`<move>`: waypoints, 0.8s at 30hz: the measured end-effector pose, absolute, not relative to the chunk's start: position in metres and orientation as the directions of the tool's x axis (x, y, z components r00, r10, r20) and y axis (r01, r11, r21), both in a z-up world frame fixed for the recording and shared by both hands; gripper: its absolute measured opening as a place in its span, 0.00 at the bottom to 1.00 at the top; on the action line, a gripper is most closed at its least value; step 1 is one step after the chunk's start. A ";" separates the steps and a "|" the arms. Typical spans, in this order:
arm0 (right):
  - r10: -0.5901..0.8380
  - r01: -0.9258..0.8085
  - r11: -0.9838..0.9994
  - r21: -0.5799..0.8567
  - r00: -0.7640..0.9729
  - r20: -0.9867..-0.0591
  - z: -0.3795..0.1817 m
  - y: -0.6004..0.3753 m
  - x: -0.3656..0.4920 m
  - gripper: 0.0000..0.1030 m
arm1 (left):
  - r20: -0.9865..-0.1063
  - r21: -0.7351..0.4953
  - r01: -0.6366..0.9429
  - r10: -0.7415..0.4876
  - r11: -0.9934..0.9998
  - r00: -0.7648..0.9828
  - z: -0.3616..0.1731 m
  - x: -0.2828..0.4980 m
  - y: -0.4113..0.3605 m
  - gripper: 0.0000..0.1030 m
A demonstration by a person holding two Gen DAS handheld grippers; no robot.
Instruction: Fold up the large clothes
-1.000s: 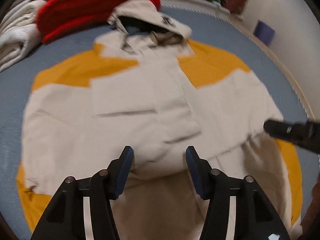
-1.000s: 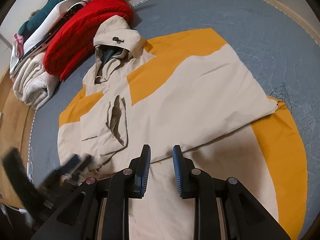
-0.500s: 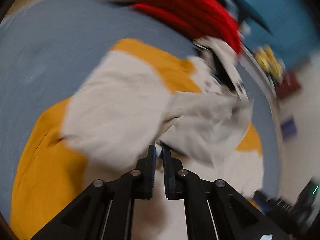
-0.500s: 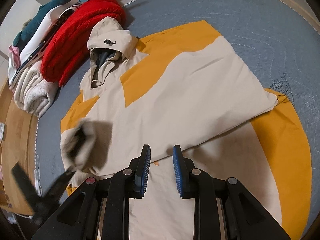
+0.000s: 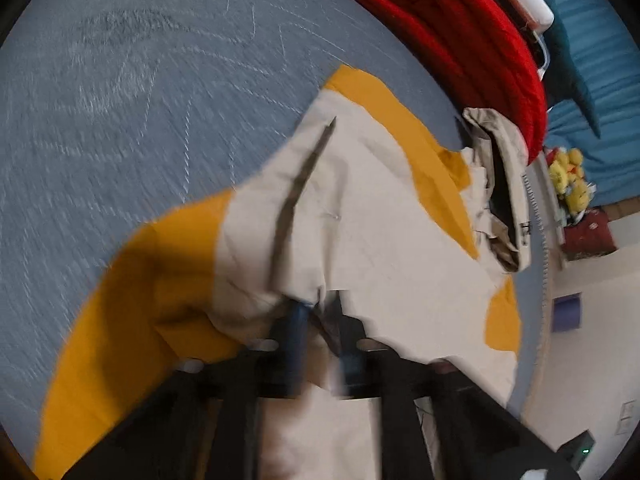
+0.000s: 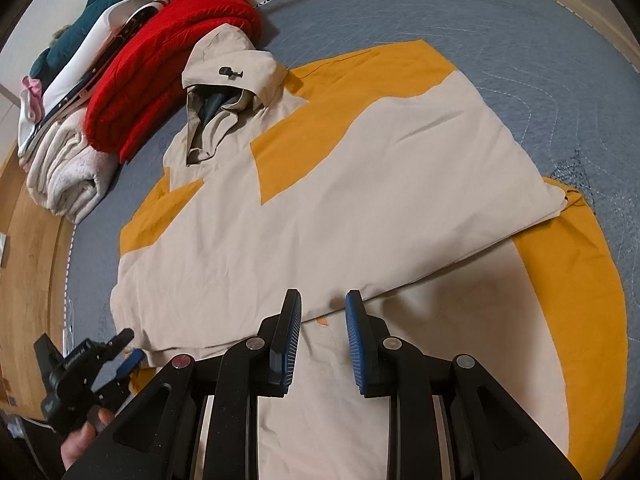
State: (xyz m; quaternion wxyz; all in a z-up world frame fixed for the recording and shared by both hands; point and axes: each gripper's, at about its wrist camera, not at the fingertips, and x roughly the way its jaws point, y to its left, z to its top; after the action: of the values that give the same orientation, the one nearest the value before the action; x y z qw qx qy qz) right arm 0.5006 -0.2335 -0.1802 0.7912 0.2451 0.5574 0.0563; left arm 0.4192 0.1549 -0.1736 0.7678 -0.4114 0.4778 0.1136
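A beige and orange hooded jacket (image 6: 360, 184) lies flat on a blue-grey quilted bed, sleeves folded across its body; it also shows in the left wrist view (image 5: 360, 232). My left gripper (image 5: 320, 312) is at the jacket's left edge, its jaws slightly apart with a fold of beige fabric between them; the view is blurred. In the right wrist view the left gripper (image 6: 128, 346) sits low at the jacket's left corner. My right gripper (image 6: 322, 308) is open and empty, just above the jacket's lower part.
A pile of folded clothes stands by the hood: a red knit (image 6: 168, 60), a white towel (image 6: 64, 176), teal and white garments (image 6: 100, 36). The bed's wooden rim (image 6: 32, 248) runs along the left. Yellow plush toys (image 5: 568, 184) sit at the bed's far end.
My left gripper swung to the jacket's left side, shut on the sleeve, carried it down toward the lower left edge, and its jaws have now parted a little. The right gripper barely moved.
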 end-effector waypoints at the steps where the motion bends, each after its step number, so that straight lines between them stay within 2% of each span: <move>1: 0.361 0.186 0.873 0.450 0.373 -0.855 -0.180 -0.233 0.500 0.24 | -0.822 -0.533 -0.567 -0.225 0.629 0.523 -0.172 0.419 0.156 0.06; 3: 0.361 0.191 0.871 0.452 0.375 -0.854 -0.180 -0.235 0.501 0.24 | -0.829 -0.526 -0.567 -0.236 0.633 0.506 -0.171 0.422 0.155 0.06; 5: 0.359 0.197 0.869 0.453 0.377 -0.853 -0.180 -0.238 0.502 0.24 | -0.860 -0.494 -0.578 -0.270 0.649 0.432 -0.173 0.427 0.151 0.16; 6: 0.359 0.200 0.868 0.454 0.379 -0.853 -0.180 -0.240 0.502 0.24 | -0.873 -0.476 -0.587 -0.270 0.655 0.406 -0.173 0.427 0.151 0.16; 7: 0.359 0.201 0.867 0.456 0.381 -0.852 -0.180 -0.241 0.501 0.24 | -0.889 -0.440 -0.609 -0.225 0.660 0.399 -0.166 0.424 0.155 0.16; 9: 0.351 0.201 0.871 0.449 0.385 -0.854 -0.179 -0.242 0.501 0.24 | -0.896 -0.341 -0.621 -0.044 0.706 0.442 -0.138 0.415 0.159 0.16; 11: 0.331 0.193 0.882 0.429 0.392 -0.858 -0.177 -0.241 0.500 0.24 | -0.858 -0.253 -0.570 0.091 0.781 0.506 -0.109 0.416 0.147 0.16; 14: 0.295 0.175 0.901 0.398 0.428 -0.855 -0.168 -0.237 0.497 0.24 | -0.824 -0.269 -0.412 0.013 0.870 0.567 -0.100 0.432 0.124 0.18; 17: 0.261 0.123 0.925 0.359 0.482 -0.837 -0.154 -0.229 0.496 0.24 | -0.852 -0.265 -0.303 -0.075 0.915 0.519 -0.124 0.455 0.107 0.20; 21: 0.224 0.063 0.952 0.301 0.530 -0.818 -0.140 -0.219 0.493 0.24 | -0.933 -0.192 -0.302 -0.079 0.934 0.351 -0.192 0.470 0.105 0.21; 24: 0.208 0.038 0.962 0.271 0.544 -0.813 -0.136 -0.215 0.490 0.24 | -0.924 -0.146 -0.305 -0.020 0.941 0.382 -0.180 0.466 0.096 0.22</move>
State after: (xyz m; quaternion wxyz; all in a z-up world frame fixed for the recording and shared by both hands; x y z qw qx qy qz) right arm 0.4902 -0.2145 -0.1357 0.8690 0.1295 0.4750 0.0489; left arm 0.4657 0.0961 -0.1800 0.8180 -0.1480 0.5489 0.0873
